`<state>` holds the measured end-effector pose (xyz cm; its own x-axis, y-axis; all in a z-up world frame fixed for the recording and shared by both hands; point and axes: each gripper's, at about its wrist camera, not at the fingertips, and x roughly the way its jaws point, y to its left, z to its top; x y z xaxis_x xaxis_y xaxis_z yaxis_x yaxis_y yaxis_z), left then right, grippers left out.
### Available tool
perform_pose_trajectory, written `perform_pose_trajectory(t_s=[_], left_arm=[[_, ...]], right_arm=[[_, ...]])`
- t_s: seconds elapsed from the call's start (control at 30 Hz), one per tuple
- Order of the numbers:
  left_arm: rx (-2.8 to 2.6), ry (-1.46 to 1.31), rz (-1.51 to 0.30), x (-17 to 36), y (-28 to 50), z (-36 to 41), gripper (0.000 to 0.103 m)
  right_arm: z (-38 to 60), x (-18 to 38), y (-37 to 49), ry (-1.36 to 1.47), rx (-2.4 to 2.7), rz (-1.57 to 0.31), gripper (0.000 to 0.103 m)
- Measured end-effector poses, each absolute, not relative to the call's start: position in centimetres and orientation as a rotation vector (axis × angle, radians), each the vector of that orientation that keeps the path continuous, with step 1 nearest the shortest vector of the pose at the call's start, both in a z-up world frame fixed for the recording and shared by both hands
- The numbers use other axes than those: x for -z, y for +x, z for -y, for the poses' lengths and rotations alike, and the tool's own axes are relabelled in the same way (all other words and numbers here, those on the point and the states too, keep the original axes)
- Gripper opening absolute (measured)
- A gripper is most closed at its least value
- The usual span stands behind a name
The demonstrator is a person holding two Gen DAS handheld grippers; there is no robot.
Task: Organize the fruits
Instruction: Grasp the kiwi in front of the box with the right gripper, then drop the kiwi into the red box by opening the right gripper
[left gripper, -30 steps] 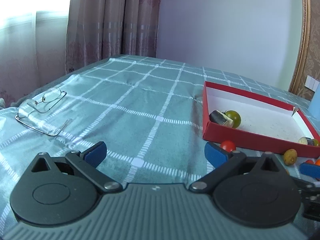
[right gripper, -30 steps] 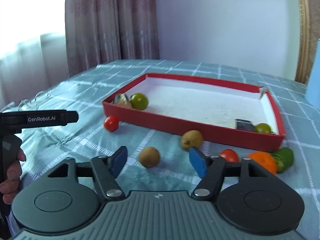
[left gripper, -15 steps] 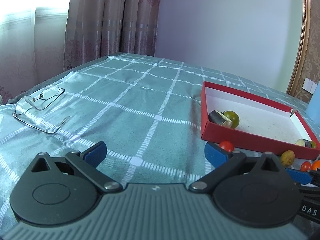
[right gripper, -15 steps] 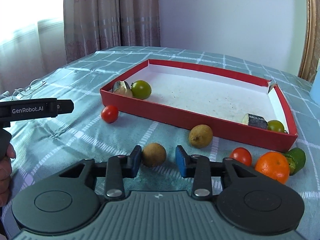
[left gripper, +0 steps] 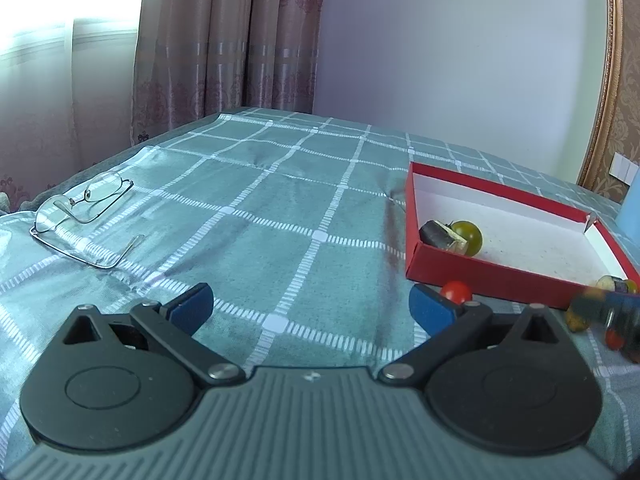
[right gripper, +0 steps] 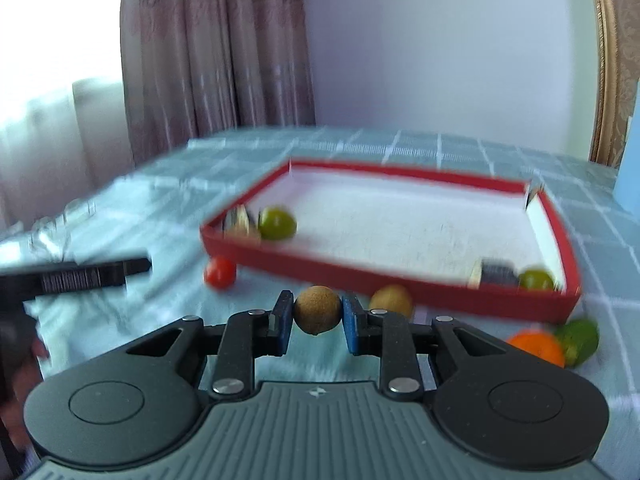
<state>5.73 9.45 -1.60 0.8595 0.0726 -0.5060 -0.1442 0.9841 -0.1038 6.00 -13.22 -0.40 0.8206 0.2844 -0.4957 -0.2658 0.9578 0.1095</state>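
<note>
Two grippers are in view. Left gripper (left gripper: 311, 304): jaws spread wide over the checked cloth (left gripper: 280, 216), nothing between them. Right gripper (right gripper: 317, 314): pads clamped on a brown round fruit (right gripper: 317, 309), positioned just in front of the red tray (right gripper: 400, 280).

Left gripper (left gripper: 312, 306) fingers spread over checked cloth (left gripper: 280, 208); red tray (left gripper: 480, 276) right.

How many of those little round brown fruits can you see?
2. One brown fruit is pinched between the pads of the right gripper. The other lies on the cloth just in front of the red tray. More could be hidden behind the gripper.
</note>
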Motion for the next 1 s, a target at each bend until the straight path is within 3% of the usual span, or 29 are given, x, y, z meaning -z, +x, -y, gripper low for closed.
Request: perform_pose_trajectory(t_s=[0.27,1.0], left_arm=[[-0.123,-0.146,-0.53,1.6,5.9,-9.5,0.103],[-0.12,-0.158,-0.536,1.8,5.9,-9.6,0.103]], right_arm=[[12.4,-2.4,10.4,0.048,-0.269,-0.497,0.025],[9.3,1.8,14.6,-0.092,-0.103,-0.568,0.026]])
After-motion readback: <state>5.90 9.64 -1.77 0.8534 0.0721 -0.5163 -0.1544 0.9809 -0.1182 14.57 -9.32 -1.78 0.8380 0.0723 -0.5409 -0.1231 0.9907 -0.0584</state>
